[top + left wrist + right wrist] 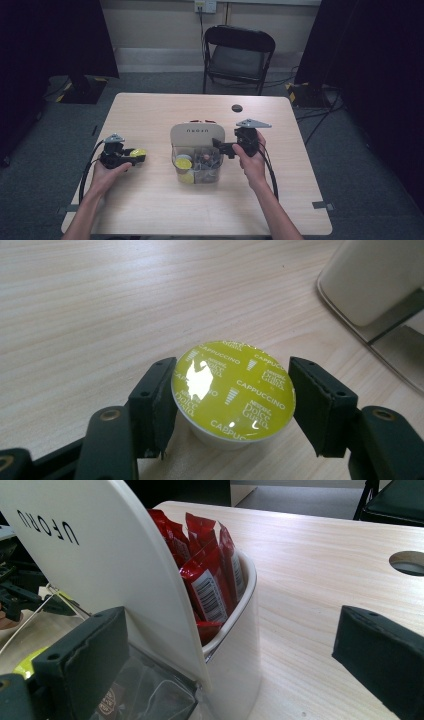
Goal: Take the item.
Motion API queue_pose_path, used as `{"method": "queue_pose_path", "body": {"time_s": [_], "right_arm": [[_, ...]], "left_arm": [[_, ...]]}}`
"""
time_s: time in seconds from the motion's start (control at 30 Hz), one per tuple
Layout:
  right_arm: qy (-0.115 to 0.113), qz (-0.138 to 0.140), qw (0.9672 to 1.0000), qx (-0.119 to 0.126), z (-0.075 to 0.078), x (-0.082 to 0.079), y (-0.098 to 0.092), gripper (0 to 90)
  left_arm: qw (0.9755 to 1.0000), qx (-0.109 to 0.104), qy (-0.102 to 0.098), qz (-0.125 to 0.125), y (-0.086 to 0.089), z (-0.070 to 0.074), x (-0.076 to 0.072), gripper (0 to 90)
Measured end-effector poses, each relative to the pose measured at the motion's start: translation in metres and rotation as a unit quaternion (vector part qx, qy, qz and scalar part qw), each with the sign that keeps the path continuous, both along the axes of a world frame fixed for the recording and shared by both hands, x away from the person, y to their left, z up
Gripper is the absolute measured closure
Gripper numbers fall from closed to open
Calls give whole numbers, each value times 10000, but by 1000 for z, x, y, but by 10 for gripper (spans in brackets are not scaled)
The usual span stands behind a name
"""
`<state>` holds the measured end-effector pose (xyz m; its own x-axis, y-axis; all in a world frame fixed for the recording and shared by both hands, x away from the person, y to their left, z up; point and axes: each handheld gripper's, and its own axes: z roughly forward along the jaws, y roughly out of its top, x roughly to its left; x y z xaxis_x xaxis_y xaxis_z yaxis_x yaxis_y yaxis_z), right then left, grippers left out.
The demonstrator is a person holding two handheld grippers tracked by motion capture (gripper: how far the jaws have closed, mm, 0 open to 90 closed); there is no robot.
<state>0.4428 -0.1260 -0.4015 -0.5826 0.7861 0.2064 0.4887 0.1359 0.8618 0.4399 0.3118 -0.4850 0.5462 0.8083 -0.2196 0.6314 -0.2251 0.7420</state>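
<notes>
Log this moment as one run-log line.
left gripper: shut on yellow capsule | right gripper: open, straddling organizer corner | red sachets: in rear compartment

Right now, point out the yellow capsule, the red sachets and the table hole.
yellow capsule (233, 390), left gripper view, foil lid centre.
red sachets (210, 587), right gripper view, front packet's barcode.
table hole (237, 108), high view, its middle.

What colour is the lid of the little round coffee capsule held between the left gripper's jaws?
Yellow-green foil lid with white "Cappuccino" lettering, on a white cup; clearest in the left gripper view.

One lidded organizer box (196, 135), one yellow-lidded coffee capsule (233, 390) outside it, one folding chair (239, 55), one table (150, 200).
</notes>
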Motion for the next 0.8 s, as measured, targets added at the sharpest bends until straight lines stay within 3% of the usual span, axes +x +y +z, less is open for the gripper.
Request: {"method": "queue_pose_path", "body": {"time_s": [0.17,0.5,0.8], "right_arm": [[-4,21,10000,1,0,0,0,18],[3,59,10000,3,0,0,1,26],[13,119,9999,-14,-1,0,2,41]], "left_arm": [[10000,-45,9,13,2,0,0,377],[9997,-193,-33,119,2,2,-1,237],[9997,-195,-92,110,3,10,-7,210]]}}
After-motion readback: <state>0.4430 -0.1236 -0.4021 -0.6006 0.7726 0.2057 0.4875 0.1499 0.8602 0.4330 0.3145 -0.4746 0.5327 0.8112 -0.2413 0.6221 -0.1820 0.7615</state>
